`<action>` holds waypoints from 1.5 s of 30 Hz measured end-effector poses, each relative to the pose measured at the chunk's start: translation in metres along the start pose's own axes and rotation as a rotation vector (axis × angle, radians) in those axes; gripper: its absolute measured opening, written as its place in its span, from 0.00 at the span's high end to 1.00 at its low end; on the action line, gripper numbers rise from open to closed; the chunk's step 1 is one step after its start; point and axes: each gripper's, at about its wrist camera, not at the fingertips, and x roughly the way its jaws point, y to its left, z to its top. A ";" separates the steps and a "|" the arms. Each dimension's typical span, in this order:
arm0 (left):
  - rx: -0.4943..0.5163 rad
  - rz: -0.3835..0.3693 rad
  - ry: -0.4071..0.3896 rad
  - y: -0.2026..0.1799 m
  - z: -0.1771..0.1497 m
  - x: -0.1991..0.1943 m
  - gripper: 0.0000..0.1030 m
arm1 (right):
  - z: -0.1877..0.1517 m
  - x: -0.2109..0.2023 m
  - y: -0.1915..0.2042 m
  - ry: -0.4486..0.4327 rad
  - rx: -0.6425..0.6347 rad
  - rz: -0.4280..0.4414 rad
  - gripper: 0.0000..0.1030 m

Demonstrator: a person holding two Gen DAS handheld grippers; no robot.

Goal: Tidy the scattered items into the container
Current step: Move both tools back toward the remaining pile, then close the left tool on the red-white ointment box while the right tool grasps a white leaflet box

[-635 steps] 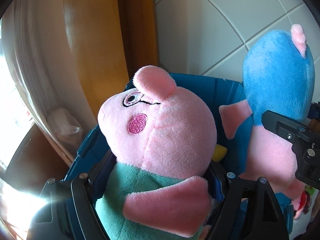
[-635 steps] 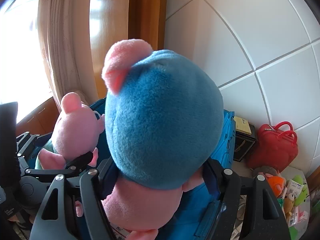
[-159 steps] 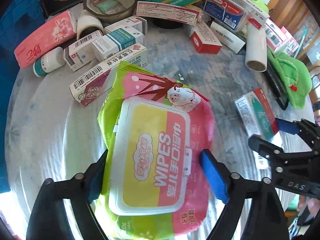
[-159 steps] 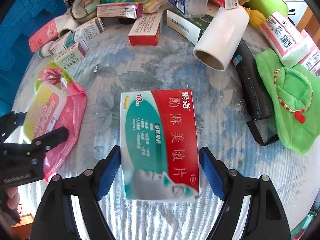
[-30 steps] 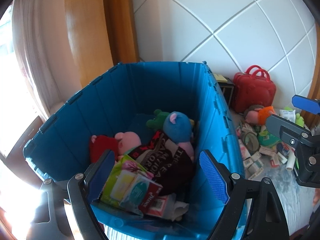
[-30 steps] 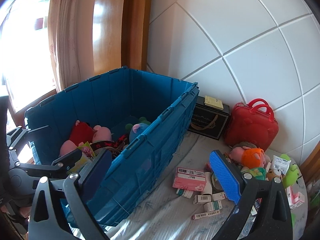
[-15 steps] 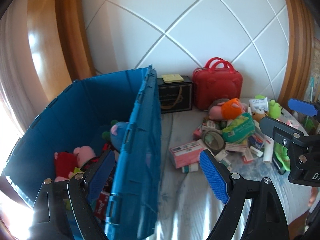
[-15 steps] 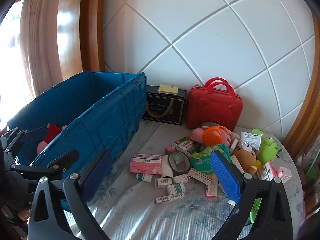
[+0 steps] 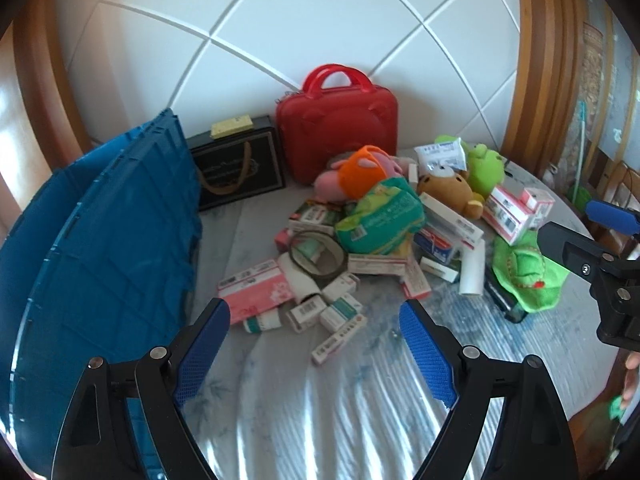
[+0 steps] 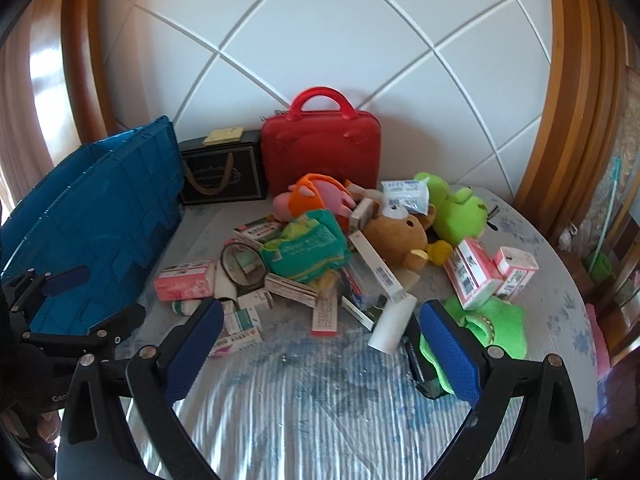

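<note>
Both tools hang above the near part of the round table with its pale blue-patterned cloth [image 10: 320,408], jaws spread wide and holding nothing: the left gripper [image 9: 314,344] faces the heap from the left, the right gripper [image 10: 318,340] from just beside it on the right. The big blue ribbed plastic crate [image 9: 100,248] stands at the left edge of the table; its inside is hidden from both views. The scattered items lie heaped in the middle, right of the crate: a pink tissue pack [image 9: 256,290] nearest it, a brown tape roll [image 9: 318,248], a green wipes packet [image 10: 306,250], small medicine boxes [image 10: 240,320], a white paper roll [image 10: 392,324], a brown bear plush [image 10: 396,236], a green frog plush [image 10: 456,212] and a green felt hat [image 10: 492,328]. At the far wall a black gift box [image 9: 238,166] and a red hard-shell case with handle [image 10: 320,152] stand side by side.
</note>
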 end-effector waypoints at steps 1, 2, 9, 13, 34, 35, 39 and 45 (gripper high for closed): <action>0.002 -0.008 0.014 -0.009 -0.002 0.009 0.15 | -0.006 0.007 -0.011 0.020 0.013 -0.012 0.03; 0.003 -0.012 0.030 -0.015 -0.004 0.019 0.15 | -0.012 0.013 -0.023 0.040 0.026 -0.024 0.03; -0.006 -0.018 0.162 -0.031 -0.033 0.085 0.15 | -0.057 0.062 -0.073 0.181 0.078 -0.078 0.03; -0.016 0.005 0.232 -0.022 -0.059 0.122 0.15 | -0.077 0.090 -0.081 0.254 0.090 -0.081 0.00; -0.019 -0.065 0.367 -0.009 -0.092 0.219 0.23 | -0.086 0.194 -0.015 0.408 0.026 0.029 0.00; -0.013 -0.071 0.375 -0.011 -0.092 0.224 0.25 | -0.085 0.198 -0.014 0.411 0.033 0.035 0.00; 0.000 -0.085 0.410 -0.016 -0.093 0.240 0.48 | -0.078 0.214 -0.012 0.418 0.053 0.026 0.01; 0.009 -0.104 0.402 -0.017 -0.092 0.245 0.62 | -0.071 0.243 -0.007 0.450 0.052 0.026 0.25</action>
